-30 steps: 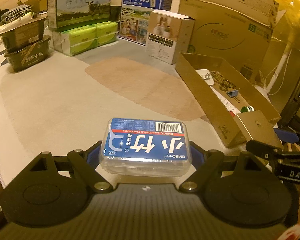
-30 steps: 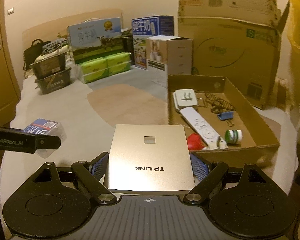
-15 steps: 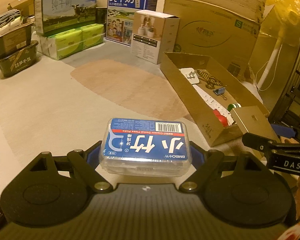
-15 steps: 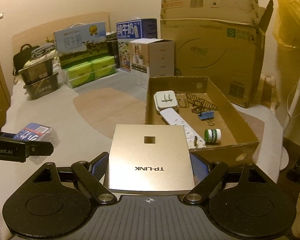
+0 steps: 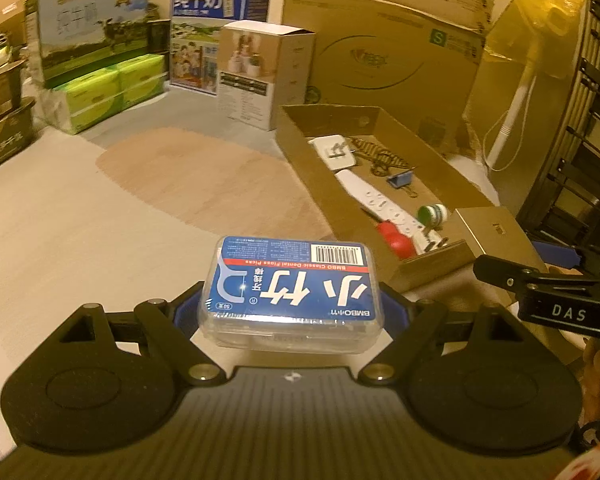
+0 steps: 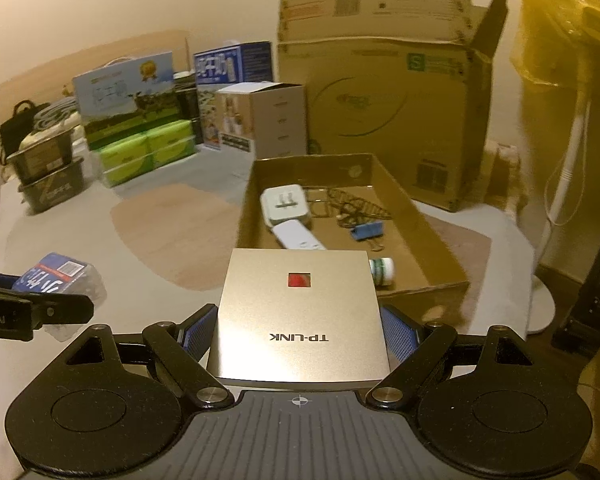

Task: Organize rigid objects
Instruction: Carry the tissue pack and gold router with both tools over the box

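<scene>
1. The left gripper (image 5: 290,304) clamps one clear plastic floss-pick box with a blue label (image 5: 290,294).
2. The right gripper (image 6: 298,330) clamps one flat gold TP-LINK box (image 6: 300,316) above the shallow cardboard tray (image 6: 412,200).
3. The tray holds one white plug adapter (image 6: 286,205), one white power strip (image 6: 298,239), one blue binder clip (image 6: 366,232), and one green-labelled white bottle (image 6: 382,271).

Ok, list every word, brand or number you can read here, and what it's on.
"TP-LINK": gold box in the right gripper.
"BMBO Classic Dental Floss Picks", "小竹": floss pick case in the left gripper.
"DAS": right gripper's side, seen from the left wrist.
"纯牛奶": blue milk carton.
"S": large cardboard box.
Barcode digits and other box print: too small or blurred.
</scene>
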A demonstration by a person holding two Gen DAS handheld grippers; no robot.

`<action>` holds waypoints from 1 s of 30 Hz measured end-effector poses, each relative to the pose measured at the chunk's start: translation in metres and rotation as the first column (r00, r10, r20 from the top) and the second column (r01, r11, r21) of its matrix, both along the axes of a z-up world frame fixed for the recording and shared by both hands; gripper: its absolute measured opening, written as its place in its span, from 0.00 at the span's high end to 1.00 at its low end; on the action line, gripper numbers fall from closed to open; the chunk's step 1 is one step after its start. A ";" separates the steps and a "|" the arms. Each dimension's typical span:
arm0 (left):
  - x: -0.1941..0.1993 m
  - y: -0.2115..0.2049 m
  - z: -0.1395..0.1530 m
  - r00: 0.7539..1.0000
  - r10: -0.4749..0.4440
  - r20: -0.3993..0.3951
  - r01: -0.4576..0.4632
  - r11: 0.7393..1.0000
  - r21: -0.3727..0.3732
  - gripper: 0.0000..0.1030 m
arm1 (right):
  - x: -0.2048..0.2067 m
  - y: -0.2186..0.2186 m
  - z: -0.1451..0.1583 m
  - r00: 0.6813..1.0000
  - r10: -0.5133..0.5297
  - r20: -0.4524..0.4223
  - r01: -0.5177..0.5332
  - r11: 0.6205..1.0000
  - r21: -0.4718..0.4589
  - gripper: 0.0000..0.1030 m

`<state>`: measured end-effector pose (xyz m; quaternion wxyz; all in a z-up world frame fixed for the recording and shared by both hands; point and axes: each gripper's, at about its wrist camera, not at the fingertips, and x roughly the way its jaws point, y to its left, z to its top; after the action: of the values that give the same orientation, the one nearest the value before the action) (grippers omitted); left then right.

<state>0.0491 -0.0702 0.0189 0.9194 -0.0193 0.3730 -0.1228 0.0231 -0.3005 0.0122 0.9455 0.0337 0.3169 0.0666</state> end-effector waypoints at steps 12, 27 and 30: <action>0.013 -0.033 0.001 0.998 -0.062 -0.003 0.062 0.998 -0.003 0.18 | 0.003 -0.029 0.003 0.998 -0.066 0.008 0.066 0.998 0.008 0.17; 0.029 -0.055 -0.001 0.995 -0.103 -0.003 0.103 0.995 -0.004 0.18 | 0.012 -0.053 0.000 0.994 -0.112 0.004 0.112 0.994 0.017 0.17; 0.034 -0.060 -0.001 0.994 -0.111 -0.002 0.111 0.994 -0.004 0.18 | 0.016 -0.057 0.000 0.993 -0.117 0.006 0.117 0.993 0.016 0.17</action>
<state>0.0833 -0.1300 0.0181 0.9108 -0.0006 0.3743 -0.1744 0.0394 -0.3575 0.0124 0.9486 0.0592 0.3105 0.0135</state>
